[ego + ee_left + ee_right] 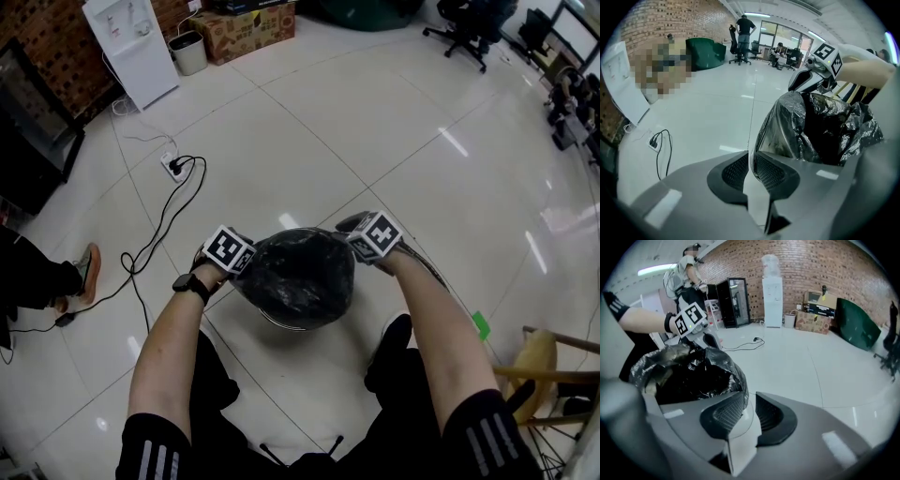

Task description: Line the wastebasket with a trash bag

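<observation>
On the pale tiled floor [375,131], right in front of the person's feet, stands the wastebasket [292,324], and most of the job looks done. The black trash bag [298,277] already sits inside it with its mouth spread open, and its top is turned outward over the rim. Only a bright arc of the basket's wall shows below the plastic on the near side in the head view. The film is crumpled and puffed up inside rather than pressed against the walls (how deep it reaches towards the bottom cannot be made out). The two grippers flank the basket at opposite sides of the rim, both angled downward. The left gripper [246,266] is at the head view's left, with its jaws only a sliver apart. In its own view a strip of floor shows through the gap, and the bag's folded edge lies against one pad without being squeezed. The right gripper [355,251] stands wider apart, and in its view a thin curl of the bag's edge hangs loose between the pads, touching only the one nearer the basket. So neither gripper is clamped on anything, which suggests the overhang has just been set down on both sides. What seems left is small: drawing the grippers clear, perhaps tugging the skirt lower so it grips the rim, and pushing the billowed plastic down inside.
</observation>
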The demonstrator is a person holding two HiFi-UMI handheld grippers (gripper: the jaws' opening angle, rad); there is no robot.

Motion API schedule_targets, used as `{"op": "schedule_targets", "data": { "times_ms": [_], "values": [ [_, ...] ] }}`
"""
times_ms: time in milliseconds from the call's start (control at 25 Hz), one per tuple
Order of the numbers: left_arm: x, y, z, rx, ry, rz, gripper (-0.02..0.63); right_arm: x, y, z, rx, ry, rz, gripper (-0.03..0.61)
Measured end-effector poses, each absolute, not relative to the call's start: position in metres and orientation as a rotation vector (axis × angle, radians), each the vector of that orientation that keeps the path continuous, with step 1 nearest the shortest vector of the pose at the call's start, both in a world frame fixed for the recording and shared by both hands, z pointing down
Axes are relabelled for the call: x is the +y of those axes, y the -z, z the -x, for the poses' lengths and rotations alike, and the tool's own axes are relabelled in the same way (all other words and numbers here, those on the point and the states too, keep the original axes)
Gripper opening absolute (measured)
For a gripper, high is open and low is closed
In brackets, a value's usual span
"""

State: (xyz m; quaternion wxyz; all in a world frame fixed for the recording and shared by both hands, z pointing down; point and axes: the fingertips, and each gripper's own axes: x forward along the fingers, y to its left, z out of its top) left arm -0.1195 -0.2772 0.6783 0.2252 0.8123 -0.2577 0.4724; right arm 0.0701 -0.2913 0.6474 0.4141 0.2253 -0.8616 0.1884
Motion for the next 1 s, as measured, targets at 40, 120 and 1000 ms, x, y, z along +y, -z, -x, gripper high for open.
{"op": "schedule_targets", "data": {
  "times_ms": [40,120,1000],
  "values": [
    [-0.278,-0.679,0.120,-0.712,-1.310,-2.238,0.043,-0.291,-0.644,-0.074,-2.195,-0.536,-0.564,0.103],
    [-0.276,-0.682,0.122,-0.703,-1.334,-2.231,0.041,-0.288,-0.638,-0.089,-2.228,-0.658,-0.572,0.112],
    [-0.260,-0.681,0.131,-0.682,-1.389,-2.249,0.055,-0.199,-0.634,-0.105,-2.176,-0.958,-0.520,0.141]
  ]
}}
